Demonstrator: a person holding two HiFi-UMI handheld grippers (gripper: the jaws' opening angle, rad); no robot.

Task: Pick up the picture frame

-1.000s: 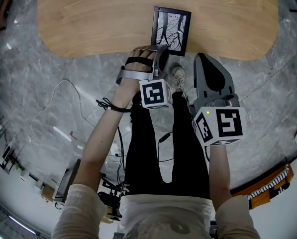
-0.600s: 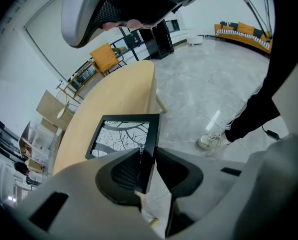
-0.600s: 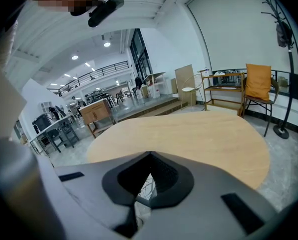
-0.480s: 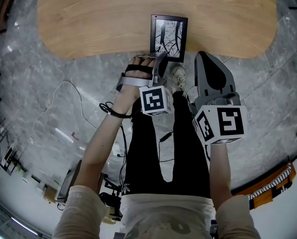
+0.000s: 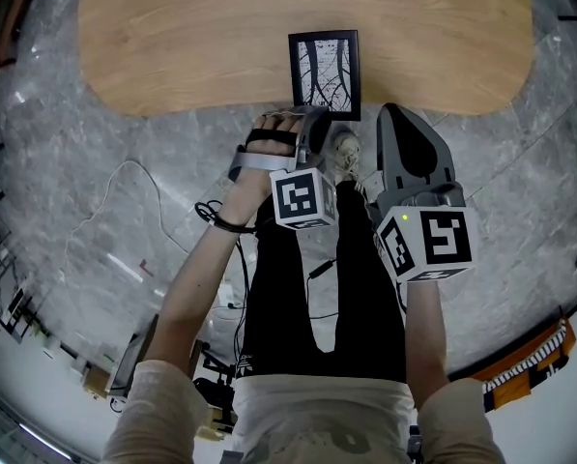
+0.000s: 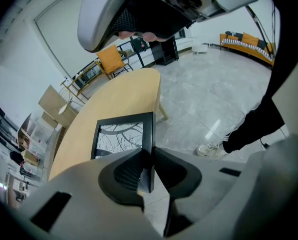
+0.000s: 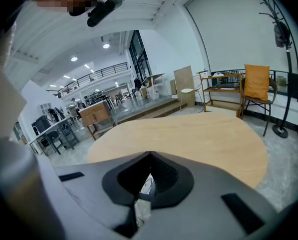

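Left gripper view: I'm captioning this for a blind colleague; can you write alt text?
The jaws of the left gripper are closing on the right edge of a black picture frame, which sits between them. The frame is at the edge of a pale wooden table; grey floor lies to the right.

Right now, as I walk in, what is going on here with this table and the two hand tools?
A person holds a gripper in each hand at the near edge of a wooden table. The left gripper has one edge of a black picture frame between its fingers, which are closing on it. The frame sits at the table's near edge and does not look lifted yet. The right gripper hangs beside it, off the table, with its fingers together and nothing in them.
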